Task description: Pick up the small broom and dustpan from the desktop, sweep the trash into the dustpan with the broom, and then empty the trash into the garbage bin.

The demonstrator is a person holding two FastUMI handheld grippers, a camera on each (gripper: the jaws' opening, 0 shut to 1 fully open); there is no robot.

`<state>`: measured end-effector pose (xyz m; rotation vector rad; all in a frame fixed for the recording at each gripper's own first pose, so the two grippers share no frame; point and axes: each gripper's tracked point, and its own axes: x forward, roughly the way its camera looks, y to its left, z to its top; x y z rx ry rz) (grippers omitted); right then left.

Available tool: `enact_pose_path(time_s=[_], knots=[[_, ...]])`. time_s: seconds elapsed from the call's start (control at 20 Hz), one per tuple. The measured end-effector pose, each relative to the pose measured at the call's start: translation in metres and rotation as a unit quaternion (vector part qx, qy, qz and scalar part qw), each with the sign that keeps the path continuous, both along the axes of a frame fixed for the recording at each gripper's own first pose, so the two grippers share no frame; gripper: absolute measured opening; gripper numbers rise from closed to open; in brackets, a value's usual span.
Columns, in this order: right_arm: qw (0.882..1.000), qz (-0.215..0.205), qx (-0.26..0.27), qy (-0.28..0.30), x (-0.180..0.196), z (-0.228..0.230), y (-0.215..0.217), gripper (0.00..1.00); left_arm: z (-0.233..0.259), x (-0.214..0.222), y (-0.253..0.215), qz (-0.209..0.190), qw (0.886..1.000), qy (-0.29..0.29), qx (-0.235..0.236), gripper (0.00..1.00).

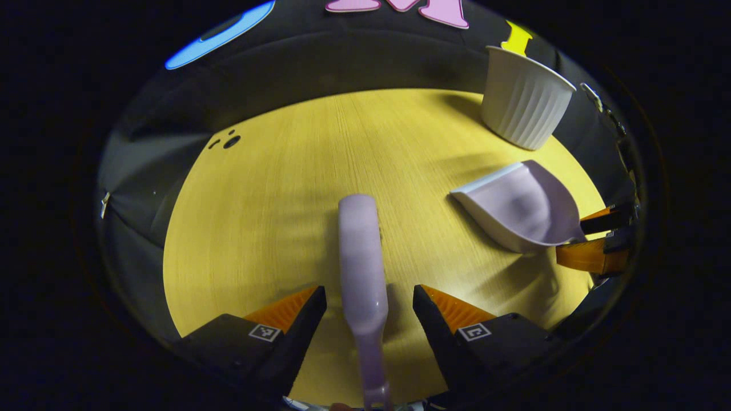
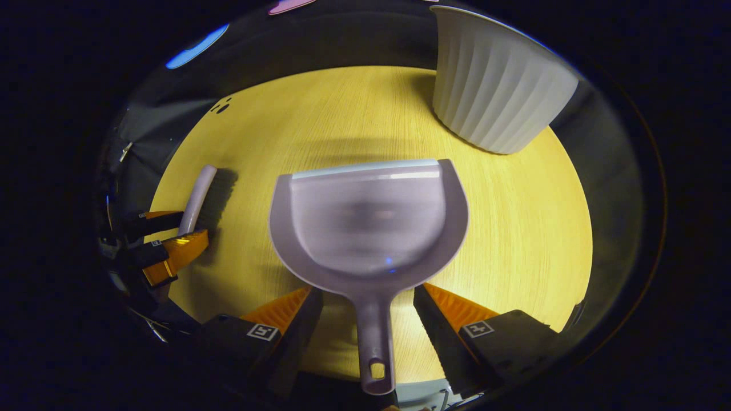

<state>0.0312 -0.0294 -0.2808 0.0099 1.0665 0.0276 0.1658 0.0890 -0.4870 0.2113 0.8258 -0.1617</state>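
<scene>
Your left tool (image 1: pixel 370 305), low in the left gripper view, has its jaws spread apart, and your right tool (image 2: pixel 368 308), low in the right gripper view, is spread just the same, neither pressing anything.

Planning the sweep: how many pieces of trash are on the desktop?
3: small dark bits of trash clustered at the yellow wooden desktop's far-left edge. More could hide behind the white ribbed bin.
</scene>
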Motion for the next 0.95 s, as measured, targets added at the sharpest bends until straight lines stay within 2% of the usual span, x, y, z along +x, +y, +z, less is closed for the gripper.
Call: enact_pose_path(time_s=[0.2,0.45,0.6,0.8,0.95], knots=[[0.997,-0.024,0.003,-0.08,0.012,0.052,-0.006,1.0,0.052,-0.003,-0.007,-0.001,0.995,-0.096,-0.027,0.97],[0.978,-0.046,0.034,-0.202,0.023,0.111,-0.002,1.0,0.134,-0.032,-0.027,-0.006,0.972,-0.225,-0.072,0.96],[0.964,-0.033,0.031,-0.263,0.014,0.149,0.007,0.99,0.183,-0.064,-0.03,-0.004,0.954,-0.29,-0.077,0.96],[0.944,-0.003,0.038,-0.329,-0.014,0.197,0.025,0.99,0.204,-0.113,-0.047,-0.029,0.936,-0.342,-0.078,0.96],[0.934,0.016,0.043,-0.353,-0.044,0.204,0.037,0.99,0.195,-0.144,-0.054,-0.022,0.934,-0.344,-0.091,0.96]])
